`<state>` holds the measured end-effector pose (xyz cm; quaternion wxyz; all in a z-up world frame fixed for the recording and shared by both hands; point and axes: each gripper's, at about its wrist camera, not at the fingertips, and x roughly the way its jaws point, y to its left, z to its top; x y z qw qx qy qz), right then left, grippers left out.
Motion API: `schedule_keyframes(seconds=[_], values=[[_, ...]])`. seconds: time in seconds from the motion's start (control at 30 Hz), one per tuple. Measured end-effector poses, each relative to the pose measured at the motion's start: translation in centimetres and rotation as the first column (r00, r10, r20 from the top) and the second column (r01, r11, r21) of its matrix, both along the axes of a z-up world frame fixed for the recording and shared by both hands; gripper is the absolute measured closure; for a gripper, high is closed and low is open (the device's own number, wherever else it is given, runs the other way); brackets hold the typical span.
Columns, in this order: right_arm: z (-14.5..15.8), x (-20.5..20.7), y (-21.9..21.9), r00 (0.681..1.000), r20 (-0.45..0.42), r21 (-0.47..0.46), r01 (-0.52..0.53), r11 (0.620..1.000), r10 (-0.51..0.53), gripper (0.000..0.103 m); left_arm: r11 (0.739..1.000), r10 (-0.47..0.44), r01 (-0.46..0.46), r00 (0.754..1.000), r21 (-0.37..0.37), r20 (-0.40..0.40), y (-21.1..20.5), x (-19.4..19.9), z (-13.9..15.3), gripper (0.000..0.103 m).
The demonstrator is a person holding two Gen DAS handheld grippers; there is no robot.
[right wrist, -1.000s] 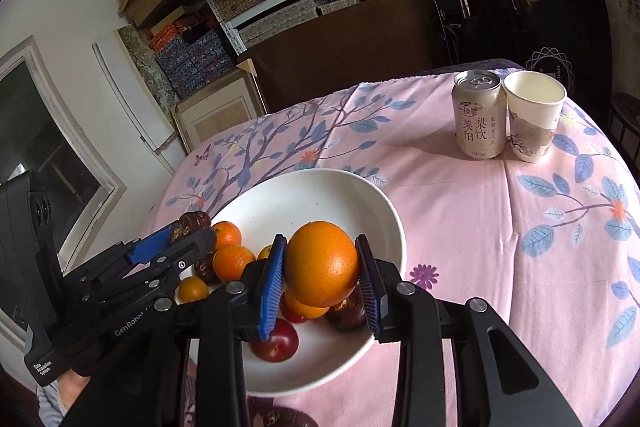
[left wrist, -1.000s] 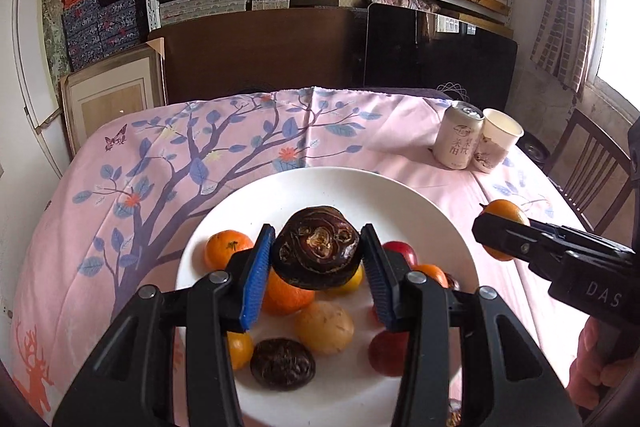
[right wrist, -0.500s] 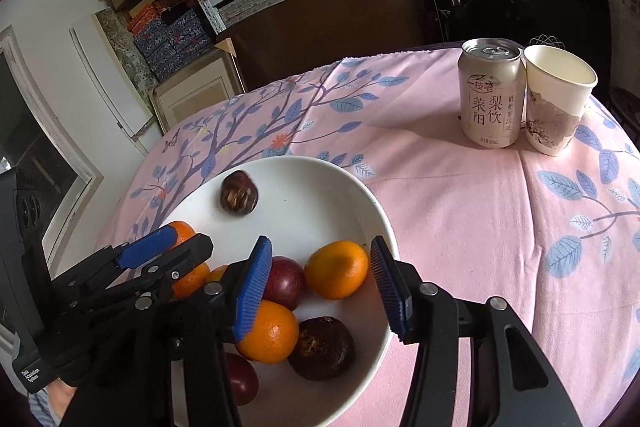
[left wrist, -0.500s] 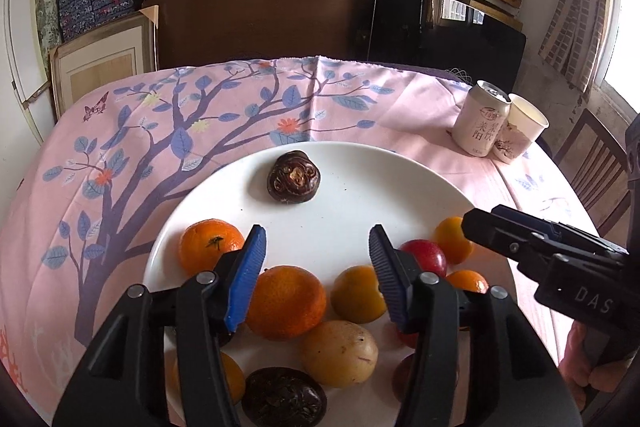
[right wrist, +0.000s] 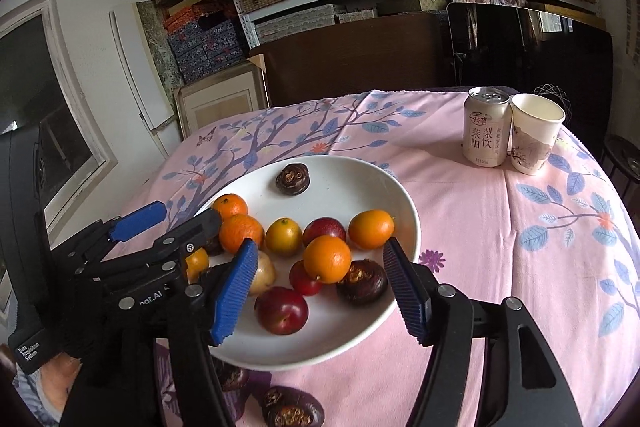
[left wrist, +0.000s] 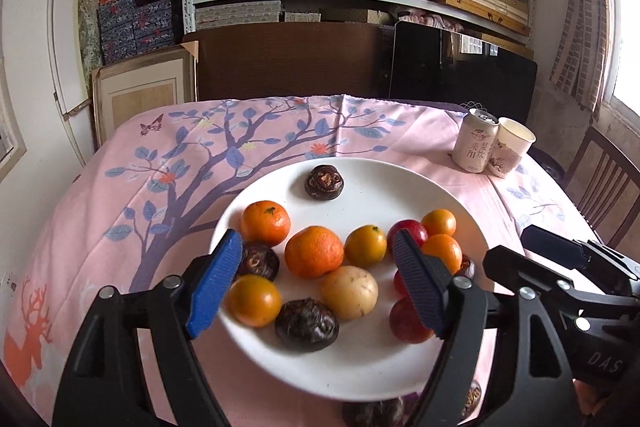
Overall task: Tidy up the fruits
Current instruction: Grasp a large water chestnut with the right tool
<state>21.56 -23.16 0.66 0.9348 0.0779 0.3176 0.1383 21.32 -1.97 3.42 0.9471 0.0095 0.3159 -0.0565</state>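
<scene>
A white plate (left wrist: 400, 183) (right wrist: 360, 171) on the pink tablecloth holds several oranges, red plums, a yellow fruit and dark brown wrinkled fruits. One dark fruit (left wrist: 324, 182) (right wrist: 292, 178) lies alone at the plate's far side. An orange (right wrist: 327, 259) rests on other fruit near the plate's right side. My left gripper (left wrist: 316, 283) is open and empty above the plate's near part. My right gripper (right wrist: 320, 287) is open and empty above the plate's near right edge. Each gripper shows in the other's view (left wrist: 568, 259) (right wrist: 160, 223).
A drink can (left wrist: 478, 146) (right wrist: 487, 132) and a paper cup (left wrist: 510, 148) (right wrist: 534, 133) stand at the table's far right. Two dark fruits (right wrist: 290, 409) lie on the cloth in front of the plate. A chair (left wrist: 600, 183) stands to the right. Shelves stand behind the table.
Both grippers opened: the left let go of the dark fruit at the plate's far side, the right let go of the orange onto the pile. Both have since pulled back and up.
</scene>
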Motion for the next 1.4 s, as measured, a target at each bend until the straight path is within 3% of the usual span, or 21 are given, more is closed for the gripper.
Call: schedule_keyframes(seconds=[0.1, 0.17, 0.3, 0.47, 0.7, 1.2, 1.4], values=[[-1.2, -2.5, 0.2, 1.0, 0.007, -0.035, 0.001, 0.999, -0.001, 0.033, 0.999, 0.029, -0.029, 1.0, -0.023, 0.006, 1.0, -2.4, -0.1, 0.019], [-2.1, -4.0, 0.2, 1.0, 0.001, -0.06, -0.003, 0.998, 0.004, 0.031, 0.998, 0.055, -0.054, 0.998, -0.03, 0.029, 1.5, -4.2, -0.1, 0.008], [-3.2, -6.3, 0.4, 1.0, -0.006, -0.113, -0.015, 0.994, 0.015, 0.023, 0.998, 0.061, -0.061, 0.996, 0.006, 0.065, 1.5, -6.9, -0.5, 0.005], [-3.3, -7.4, 0.0, 1.0, 0.002, -0.109, -0.005, 0.994, 0.006, 0.018, 0.997, 0.07, -0.07, 0.997, 0.01, 0.037, 2.0, -8.0, -1.6, 0.005], [-4.6, -6.8, 0.6, 0.998, -0.056, -0.131, -0.017, 0.991, 0.01, 0.018, 0.995, 0.096, -0.096, 0.995, -0.007, 0.029, 2.8, -8.1, -1.9, 0.005], [-5.9, -6.2, 2.1, 0.991, -0.115, -0.153, -0.089, 0.984, 0.072, 0.019, 0.996, 0.072, -0.075, 0.996, 0.054, 0.047, 1.6, -8.2, -1.8, 0.005], [-6.3, -6.1, 2.9, 0.983, -0.147, -0.144, -0.134, 0.98, 0.113, 0.035, 0.994, 0.066, -0.07, 0.996, 0.081, 0.052, 1.2, -8.3, -2.0, 0.005]])
